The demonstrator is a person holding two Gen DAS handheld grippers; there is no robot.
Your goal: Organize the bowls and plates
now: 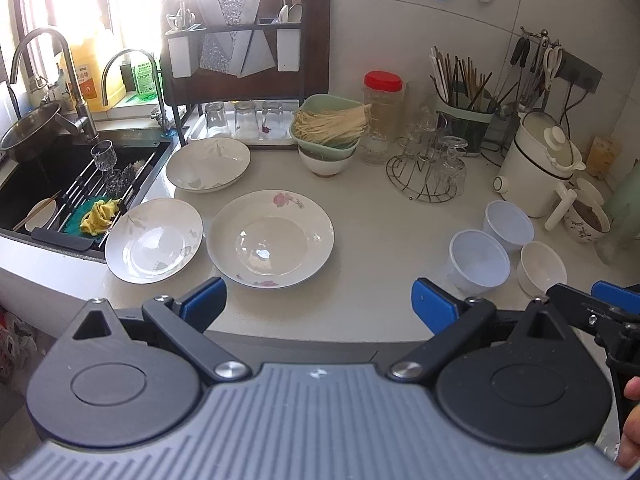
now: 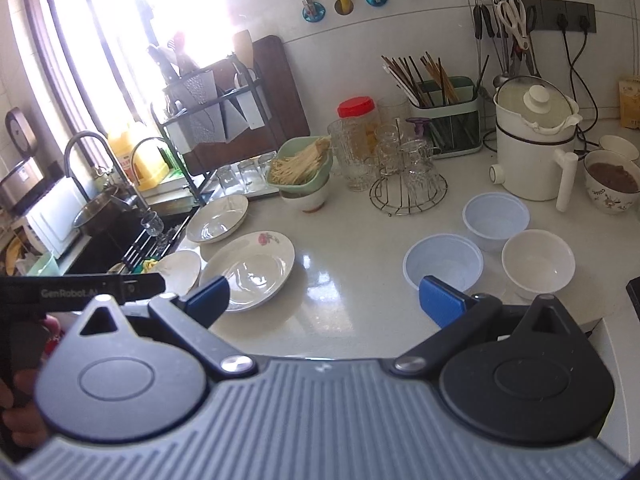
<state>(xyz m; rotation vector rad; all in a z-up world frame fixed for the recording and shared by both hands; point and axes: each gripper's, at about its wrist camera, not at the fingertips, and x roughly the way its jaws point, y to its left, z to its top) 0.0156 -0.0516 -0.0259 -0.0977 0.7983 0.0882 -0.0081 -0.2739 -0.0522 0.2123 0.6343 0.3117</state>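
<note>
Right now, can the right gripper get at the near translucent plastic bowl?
Probably yes. The right gripper is open and empty, and the near plastic bowl sits just beyond its right fingertip on bare counter. The white ceramic bowl beside it stands apart, so nothing blocks the approach.

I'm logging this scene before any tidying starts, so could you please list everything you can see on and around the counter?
plates: three, white with floral prints, left counter by the sink
plastic bowls: two, translucent, right front
small bowl: one, white, beside them
noodle basket: one, green, atop a white bowl
jar: one, red lid, behind the basket
glass rack: one, wire, centre
chopstick holder: one, green, rear
cooker: one, white, right
sink: one, black, left
left gripper: blue fingers, open
right gripper: blue fingers, open
</note>
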